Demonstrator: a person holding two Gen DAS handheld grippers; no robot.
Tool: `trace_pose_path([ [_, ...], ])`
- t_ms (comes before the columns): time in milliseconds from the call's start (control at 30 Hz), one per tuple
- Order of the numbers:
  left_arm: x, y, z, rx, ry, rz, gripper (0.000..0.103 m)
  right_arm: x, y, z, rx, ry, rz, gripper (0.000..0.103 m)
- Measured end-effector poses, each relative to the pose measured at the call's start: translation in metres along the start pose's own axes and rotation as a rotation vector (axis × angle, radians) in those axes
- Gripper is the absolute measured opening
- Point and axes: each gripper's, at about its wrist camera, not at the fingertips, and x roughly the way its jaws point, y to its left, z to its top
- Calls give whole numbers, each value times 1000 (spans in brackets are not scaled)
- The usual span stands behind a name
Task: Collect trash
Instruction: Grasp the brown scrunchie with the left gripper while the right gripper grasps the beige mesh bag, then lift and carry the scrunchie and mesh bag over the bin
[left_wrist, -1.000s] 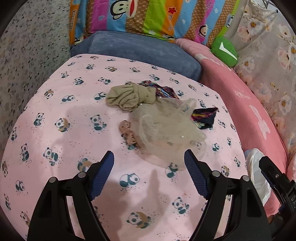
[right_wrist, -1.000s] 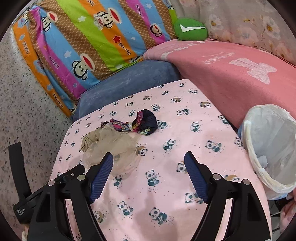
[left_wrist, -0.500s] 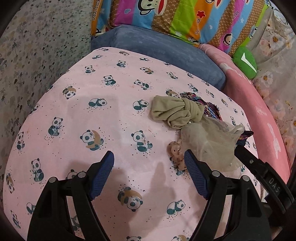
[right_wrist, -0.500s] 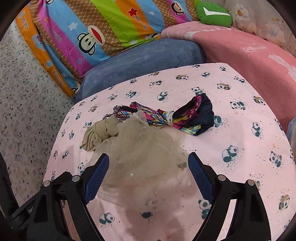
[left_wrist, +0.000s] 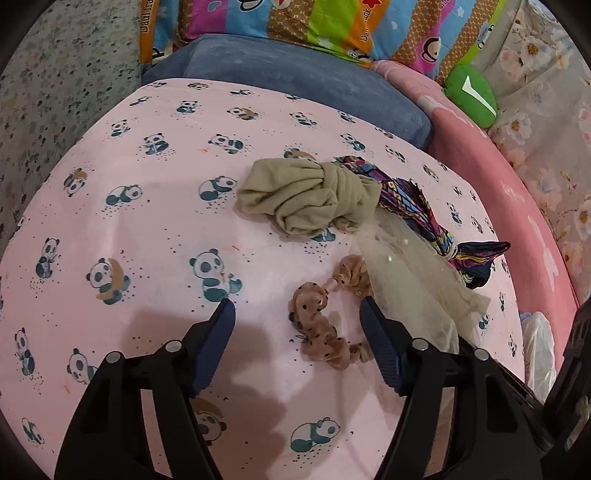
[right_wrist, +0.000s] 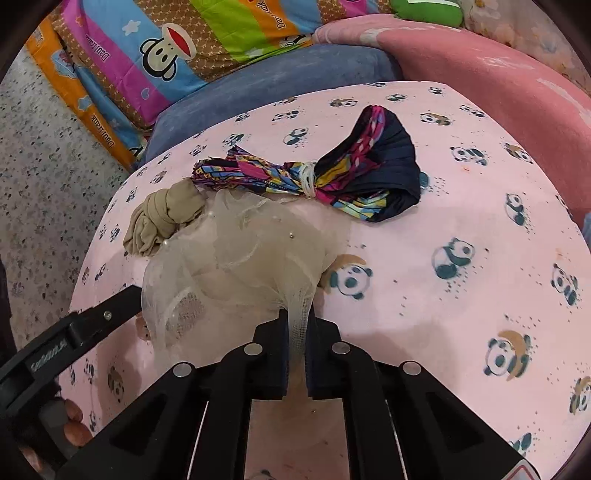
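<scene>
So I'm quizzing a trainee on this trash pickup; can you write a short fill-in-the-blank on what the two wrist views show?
1. The right tongs are shut on the sheer beige ____.
2. The spotted scrunchie lies between the pads of the ____ tongs, whose jaws are closing without pressing it yet.
3. The multicoloured cloth is tied at its middle with a ____ band.
4. The bedsheet is printed with ____.

Missing words: mesh; left; white; pandas

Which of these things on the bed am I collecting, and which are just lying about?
Job:
sheer mesh piece, pinched by right gripper
dotted scrunchie, between closing left gripper
beige knotted cloth
patterned fabric bundle

Lying about:
striped pillow
green cushion
</scene>
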Motion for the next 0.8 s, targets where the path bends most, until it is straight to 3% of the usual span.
trace_pose_path([
  [333,9,-42,-26,119,31,-32,56,-46,-52,-43,80,-12,-5,6],
  [533,-2,-57,-53,149,68,-66,42,-73,-54,-47,74,-48,8,6],
  [700,-10,-60,-70,167,94,-65,13,-89,-57,-55,80,-61,20,6],
  [800,-19,-62,-75,176,93,-72,9,-101,-56,-59,76,-76,28,6],
])
